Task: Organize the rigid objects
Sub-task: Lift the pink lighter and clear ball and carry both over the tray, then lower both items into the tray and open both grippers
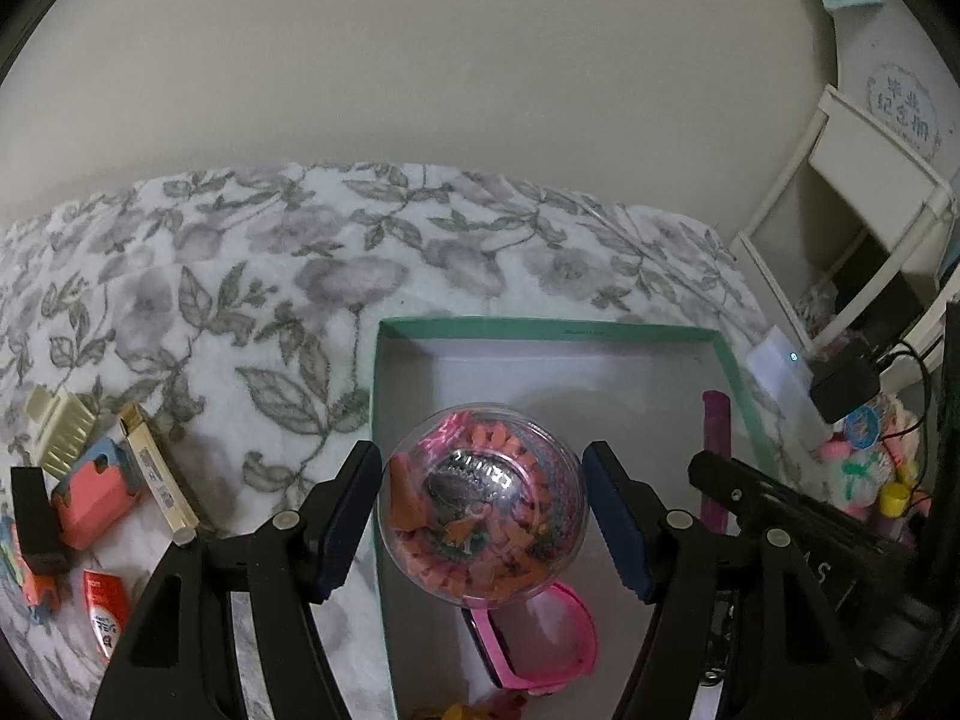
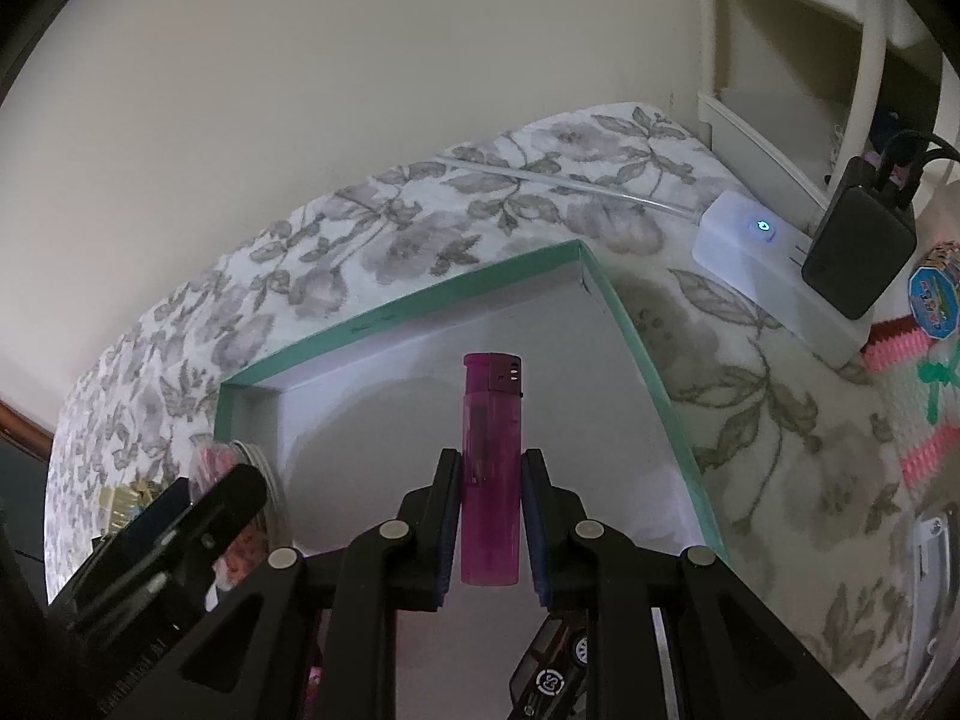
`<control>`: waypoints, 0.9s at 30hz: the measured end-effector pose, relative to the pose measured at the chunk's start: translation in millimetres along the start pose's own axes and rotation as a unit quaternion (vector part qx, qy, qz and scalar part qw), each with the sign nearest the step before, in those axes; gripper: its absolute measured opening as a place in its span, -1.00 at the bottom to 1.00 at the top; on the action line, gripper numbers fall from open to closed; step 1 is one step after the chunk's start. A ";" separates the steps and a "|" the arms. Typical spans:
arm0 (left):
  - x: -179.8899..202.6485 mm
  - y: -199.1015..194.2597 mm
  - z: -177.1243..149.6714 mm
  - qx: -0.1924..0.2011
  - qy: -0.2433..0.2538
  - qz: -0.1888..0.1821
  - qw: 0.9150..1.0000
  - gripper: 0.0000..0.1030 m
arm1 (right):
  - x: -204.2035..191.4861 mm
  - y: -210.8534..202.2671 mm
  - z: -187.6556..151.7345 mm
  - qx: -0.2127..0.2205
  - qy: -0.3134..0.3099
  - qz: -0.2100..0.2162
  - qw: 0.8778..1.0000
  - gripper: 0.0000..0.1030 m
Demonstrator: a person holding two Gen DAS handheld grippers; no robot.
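The left gripper [image 1: 483, 516] holds a clear plastic ball [image 1: 482, 504] filled with orange and pink bits between its fingers, both blue pads against the ball's sides, jaws set wide around it. The ball hangs over the near left part of a shallow green-edged box [image 1: 729, 372] with a white floor, which sits on a floral blanket [image 1: 240, 276].

The right gripper [image 2: 491, 525] is nearly closed on a purple lighter [image 2: 491, 468], clamping its lower body; the lighter's cap end points away from the camera, over the middle of the box [image 2: 654, 384] floor.

The left wrist view alone shows a pink watch [image 1: 540, 642] lying in the box under the ball, and a cluster outside the box's left wall: a cream comb-like piece [image 1: 63, 429], a coral and blue block [image 1: 96, 492], a gold-ended stick [image 1: 157, 474] and a red tube [image 1: 107, 609]. There the lighter [image 1: 715, 450] appears only as a purple strip by the box's right wall.

The right wrist view alone shows a black toy car [image 2: 555, 669] beneath the right gripper's fingers, and it gives the clearer look at a white power strip [image 2: 774, 267] with a lit blue button and a black adapter [image 2: 858, 252] plugged into it, beyond the box's far right corner.
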State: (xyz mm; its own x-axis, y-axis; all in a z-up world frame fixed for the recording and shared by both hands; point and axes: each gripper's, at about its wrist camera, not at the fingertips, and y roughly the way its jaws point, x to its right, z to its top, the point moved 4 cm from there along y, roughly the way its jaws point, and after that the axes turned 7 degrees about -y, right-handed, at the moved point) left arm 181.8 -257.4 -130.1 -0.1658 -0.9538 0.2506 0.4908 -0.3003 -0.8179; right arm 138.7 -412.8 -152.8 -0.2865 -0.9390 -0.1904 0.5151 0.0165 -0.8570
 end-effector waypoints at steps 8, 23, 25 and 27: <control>-2.3 -5.1 1.7 0.007 -0.003 -0.005 1.000 0.38 | -3.8 -1.7 -0.9 0.001 -0.010 -0.005 1.000 -0.59; -17.9 -24.6 16.1 0.015 -0.010 0.023 1.000 0.53 | -9.1 -2.3 -0.4 -0.002 -0.020 -0.005 1.000 -0.58; -21.8 -27.8 18.7 0.017 -0.013 0.029 0.999 0.53 | -9.0 -4.8 1.0 0.000 -0.020 -0.009 1.000 -0.54; -26.9 -30.3 21.6 0.016 -0.017 0.036 0.999 0.54 | -8.5 -7.6 2.5 0.002 -0.019 -0.011 1.000 -0.45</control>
State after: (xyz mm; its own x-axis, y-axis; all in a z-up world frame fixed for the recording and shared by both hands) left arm 189.9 -222.9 -100.9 -0.1006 -0.9728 0.2089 0.5279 -0.2301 -0.8176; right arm 139.2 -405.8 -143.4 -0.2679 -0.9513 -0.1527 0.5129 -0.0066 -0.8584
